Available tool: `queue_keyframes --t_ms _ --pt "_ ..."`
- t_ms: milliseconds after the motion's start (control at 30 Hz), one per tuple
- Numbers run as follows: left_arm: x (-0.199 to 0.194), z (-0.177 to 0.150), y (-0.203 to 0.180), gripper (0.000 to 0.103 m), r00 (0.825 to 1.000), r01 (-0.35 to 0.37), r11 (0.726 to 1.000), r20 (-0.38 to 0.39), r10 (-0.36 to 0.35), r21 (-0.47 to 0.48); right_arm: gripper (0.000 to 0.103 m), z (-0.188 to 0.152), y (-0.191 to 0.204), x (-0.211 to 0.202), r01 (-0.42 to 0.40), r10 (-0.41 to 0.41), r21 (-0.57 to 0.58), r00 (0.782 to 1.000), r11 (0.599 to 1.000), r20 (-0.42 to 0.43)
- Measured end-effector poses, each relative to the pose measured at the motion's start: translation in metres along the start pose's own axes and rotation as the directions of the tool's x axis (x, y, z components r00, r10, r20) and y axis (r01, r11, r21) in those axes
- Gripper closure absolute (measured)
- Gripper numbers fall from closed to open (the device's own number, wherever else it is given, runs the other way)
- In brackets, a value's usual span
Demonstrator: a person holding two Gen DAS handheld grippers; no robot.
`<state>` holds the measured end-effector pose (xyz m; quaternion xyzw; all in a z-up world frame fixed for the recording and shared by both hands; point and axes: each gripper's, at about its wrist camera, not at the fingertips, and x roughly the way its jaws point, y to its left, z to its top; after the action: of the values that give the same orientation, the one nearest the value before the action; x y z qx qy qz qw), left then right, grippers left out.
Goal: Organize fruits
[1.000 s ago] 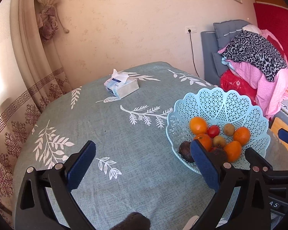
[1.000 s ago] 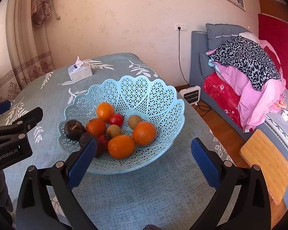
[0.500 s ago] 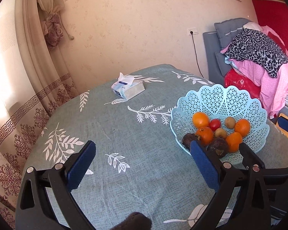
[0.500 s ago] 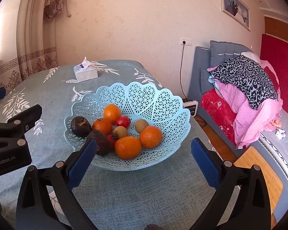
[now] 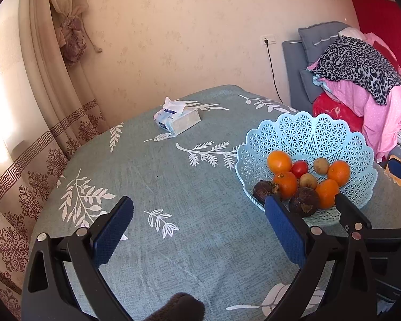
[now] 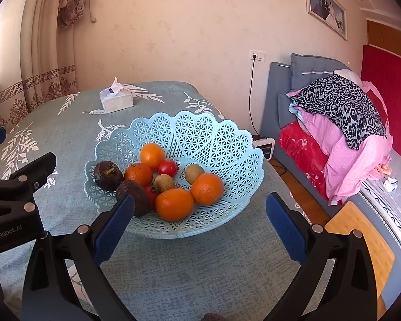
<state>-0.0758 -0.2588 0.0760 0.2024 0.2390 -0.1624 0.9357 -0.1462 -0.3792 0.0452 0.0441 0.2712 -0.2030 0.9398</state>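
The light blue lacy basket (image 6: 216, 139) sat on the tabletop (image 6: 189, 272), which wore a blue-green cloth with white leaf shapes. In the right wrist view the basket was in the middle of the frame; in the left wrist view it was at the middle right (image 5: 307, 131).

All the fruit lay inside the basket. There were four oranges: one at the back (image 6: 152, 155), one at the left (image 6: 138, 174), one at the front (image 6: 174, 204) and one at the right (image 6: 207, 188). A small red tomato (image 6: 168, 167) sat between the back orange and the brown ones. Two little brown kiwis (image 6: 163, 182) lay in the middle, touching the oranges. Two dark, wrinkled fruits were at the left side, one near the rim (image 6: 108, 175) and one lower down (image 6: 133, 197), partly hidden behind a blue pad.

The right gripper (image 6: 199, 223) hung just in front of the basket, low in the frame. Its jaws were spread wide apart and held nothing. The left gripper (image 5: 199, 226) was at the bottom of its own view, over bare cloth to the left of the basket. Its jaws were spread wide too, with nothing between them.

A tissue box (image 5: 177, 119) sat far back on the tabletop, well apart from the basket. A bed (image 6: 342, 123) with pink and spotted blankets stood at the right of the frame.
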Motion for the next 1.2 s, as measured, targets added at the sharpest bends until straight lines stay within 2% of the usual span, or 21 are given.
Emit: queue_keyframes --t_ms 1200 --pt "0.0032 -0.005 -0.0044 0.005 1.0 -0.002 1.0 -0.002 0.002 0.007 0.003 -0.0034 -0.0016 0.0053 -0.006 0.006 0.001 1.0 1.0 -0.017"
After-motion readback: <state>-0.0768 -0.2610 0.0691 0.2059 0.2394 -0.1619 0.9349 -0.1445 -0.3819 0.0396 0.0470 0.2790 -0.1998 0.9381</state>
